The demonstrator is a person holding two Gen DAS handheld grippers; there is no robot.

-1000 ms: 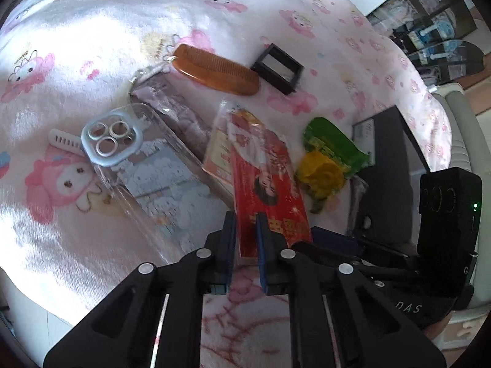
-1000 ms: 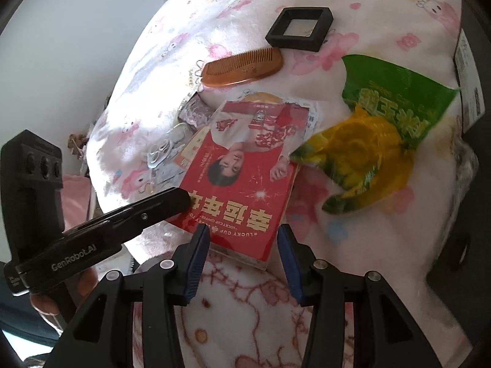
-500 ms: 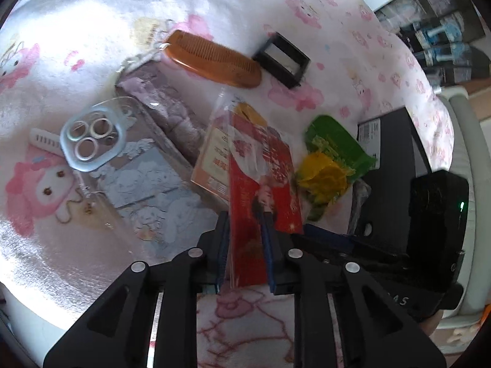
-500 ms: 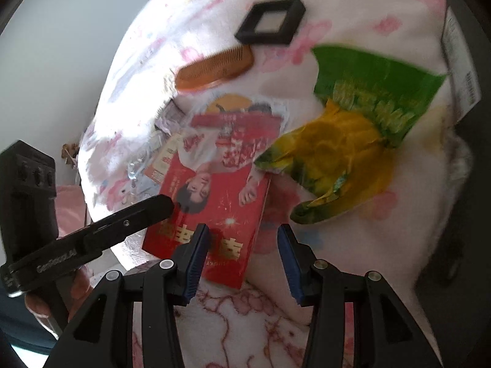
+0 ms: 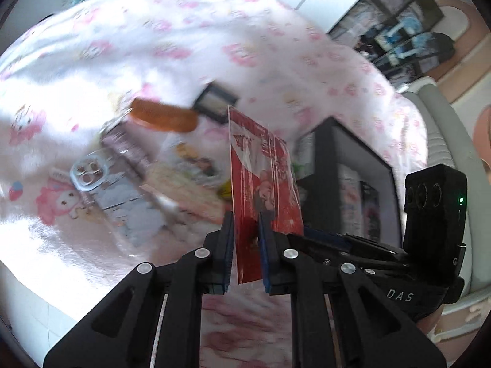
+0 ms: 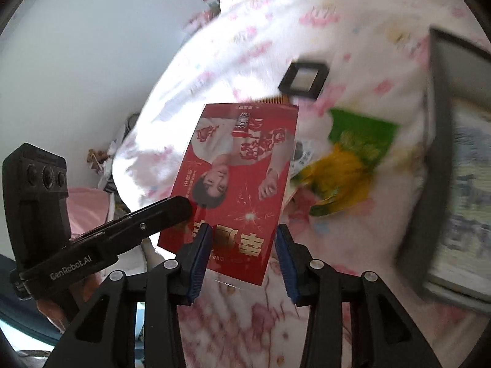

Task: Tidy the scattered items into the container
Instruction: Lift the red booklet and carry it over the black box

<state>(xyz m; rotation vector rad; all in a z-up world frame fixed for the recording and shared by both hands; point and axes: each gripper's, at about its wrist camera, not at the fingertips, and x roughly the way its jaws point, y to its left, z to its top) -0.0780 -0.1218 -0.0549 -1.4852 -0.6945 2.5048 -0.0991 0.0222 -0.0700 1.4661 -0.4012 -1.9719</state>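
- At the lower centre of the left wrist view, the left hand-held gripper point(image 5: 245, 245) is clamped on the bottom edge of the red packet point(image 5: 264, 178), which stands upright, clear of the bed point(image 5: 184, 24).
- Low in the right wrist view, the right hand-held gripper point(image 6: 242, 257) has its jaws apart, empty, just in front of the packet.
- Right of centre sits the black container point(image 5: 362, 165).
- Left of the packet lie the brown comb point(image 5: 165, 118) and a phone case point(image 5: 116, 193).

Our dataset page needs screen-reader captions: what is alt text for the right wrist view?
A red packet printed with a woman is held up by the left gripper, before the open right gripper. Behind, on pink bedding, lie a green-yellow wrapper and a black square frame.
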